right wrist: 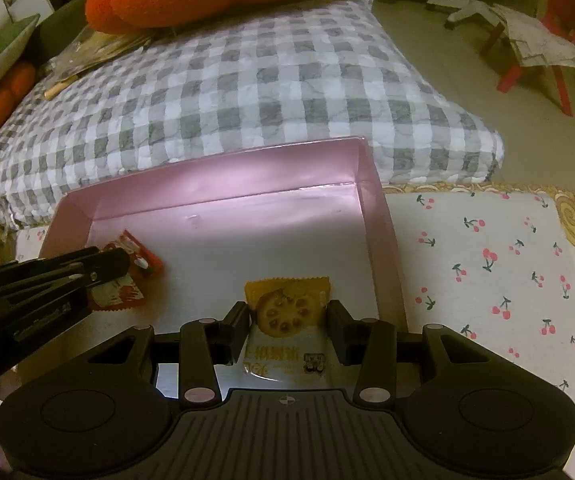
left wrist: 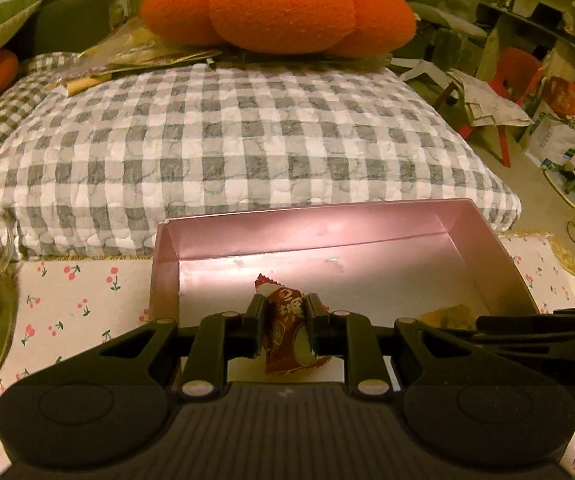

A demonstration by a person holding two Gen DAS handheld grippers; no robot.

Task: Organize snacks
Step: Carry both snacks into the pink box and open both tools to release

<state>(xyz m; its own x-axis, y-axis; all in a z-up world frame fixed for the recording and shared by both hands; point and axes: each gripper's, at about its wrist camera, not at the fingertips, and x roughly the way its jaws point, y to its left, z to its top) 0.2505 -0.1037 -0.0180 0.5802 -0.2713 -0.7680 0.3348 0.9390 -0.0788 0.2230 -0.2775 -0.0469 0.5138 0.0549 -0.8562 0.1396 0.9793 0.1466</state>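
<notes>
**Ana:** Pink card, shiny inside: that box (right wrist: pixel 371 216) sits at the far edge of the desk (right wrist: pixel 487 280), right against the checked cushion (right wrist: pixel 247 80). Both snacks are over it.

**Ben:** What has the left tool (left wrist: pixel 285 320) got?

**Ana:** It is closed narrowly on a red snack packet (left wrist: pixel 287 332), held upright and pinched across its middle, over the box's left part. From the right wrist view the packet's lower end seems to touch the box floor, though I cannot be sure.

**Ben:** And the right tool (right wrist: pixel 287 320)?

**Ana:** Set wider, with its fingers against both sides of a yellow biscuit packet (right wrist: pixel 287 312), the one with a round biscuit printed on it. That packet is over the near right part of the box, lying fairly flat.

**Ben:** So what could spoil it?

**Ana:** I'd say crowding. The two tools are close together inside one box, and the left tool's linkage already reaches across the right wrist view. If both pull back at once they could knock each other, or catch the near wall and shove the light box along the cherry-print cloth (right wrist: pixel 507 248).

**Ben:** Anything else?

**Ana:** The red packet stands on end, so once released it may topple, perhaps onto the yellow one. Foil may also cling to a finger pad and get dragged out.
</notes>
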